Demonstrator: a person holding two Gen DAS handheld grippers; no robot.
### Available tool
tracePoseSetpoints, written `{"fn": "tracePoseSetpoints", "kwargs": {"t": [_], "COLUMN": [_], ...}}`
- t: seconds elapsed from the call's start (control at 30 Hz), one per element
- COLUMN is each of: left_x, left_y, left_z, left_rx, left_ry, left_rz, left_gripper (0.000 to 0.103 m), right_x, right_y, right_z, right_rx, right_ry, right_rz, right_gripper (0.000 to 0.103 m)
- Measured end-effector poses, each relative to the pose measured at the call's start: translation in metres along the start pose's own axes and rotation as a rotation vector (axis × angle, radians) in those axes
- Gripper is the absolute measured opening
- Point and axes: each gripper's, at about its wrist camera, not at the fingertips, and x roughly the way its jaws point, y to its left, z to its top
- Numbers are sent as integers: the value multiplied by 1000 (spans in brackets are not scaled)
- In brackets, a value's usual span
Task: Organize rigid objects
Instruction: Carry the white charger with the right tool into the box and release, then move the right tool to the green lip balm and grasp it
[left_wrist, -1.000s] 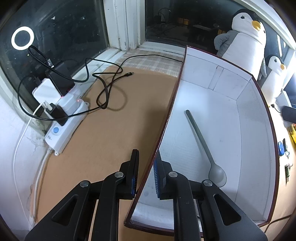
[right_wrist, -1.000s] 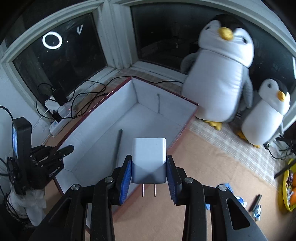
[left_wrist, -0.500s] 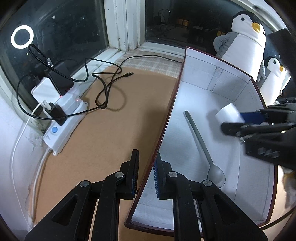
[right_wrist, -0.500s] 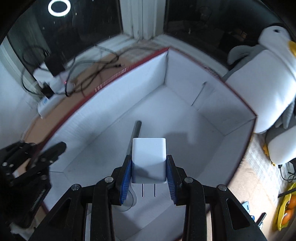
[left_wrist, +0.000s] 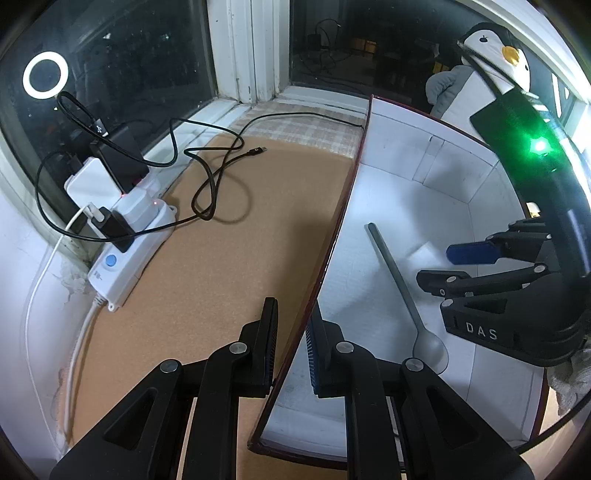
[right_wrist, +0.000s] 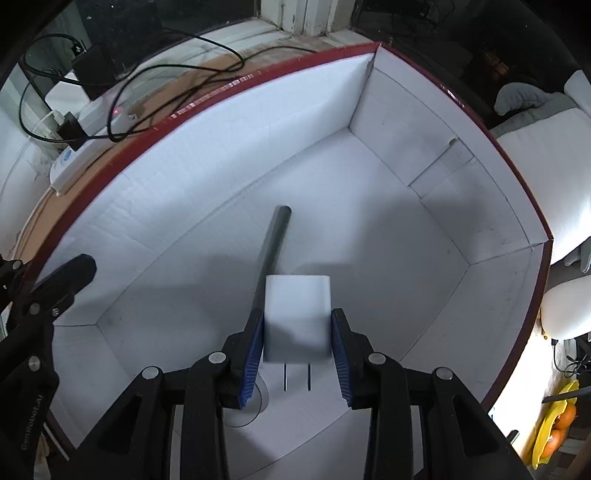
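A white box with a red rim (left_wrist: 343, 206) (right_wrist: 236, 81) stands on the brown table. A grey spoon (left_wrist: 402, 291) (right_wrist: 275, 236) lies on the box floor. My left gripper (left_wrist: 293, 343) is shut on the box's left wall near its front corner. My right gripper (right_wrist: 297, 354) (left_wrist: 454, 266) is inside the box, low over the floor beside the spoon. Its jaws stand slightly wider than the white charger plug (right_wrist: 297, 317) (left_wrist: 424, 254) between them; whether the pads touch it I cannot tell. The plug's prongs point back toward the camera.
A white power strip (left_wrist: 125, 240) with plugged adapters and a looping black cable (left_wrist: 214, 177) lies on the table left of the box. Plush penguins (left_wrist: 491, 74) (right_wrist: 546, 147) stand behind and right of the box. A yellow bowl with oranges (right_wrist: 554, 432) sits at the far right.
My right gripper has carried the plug over the rim and down into the box, close to the floor beside the spoon, and its jaws have widened a little. My left gripper has kept hold of the wall.
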Motion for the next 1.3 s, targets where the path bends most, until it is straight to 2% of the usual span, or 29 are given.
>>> {"fn": "tracePoseSetpoints", "kwargs": {"t": [0.07,0.4,0.53,0.67,0.87,1.03,1.17,1.3], "left_x": [0,2,3,4,5,7,7,6], "left_y": [0,-2,-1,0,-4,-4,-4,-6], "left_z": [1,2,4,7,9,10,9,9], "left_rx": [0,9,6,-6,3,1,0,4], "left_ry": [3,18,33,42,43,54,62,65], "left_rz": [1,20,17,11,24,30,34,36], "left_gripper": [13,13,13,14,15,15,28,30], "right_x": [-5,-68,-98,-120,-132,-134,-134,-131], "right_y": [0,-23,-45,-70,-120,-163,-187,-207], "right_z": [0,-23,-51,-80,-148,-203,-242,-275], "right_rx": [-3,118,189,247,373,491,563,623], "right_ry": [-22,-198,-268,-312,-326,-304,-286,-275], "right_rz": [1,119,167,156,110,62,30,8], "right_gripper": [54,54,54,54,55,55,55,57]}}
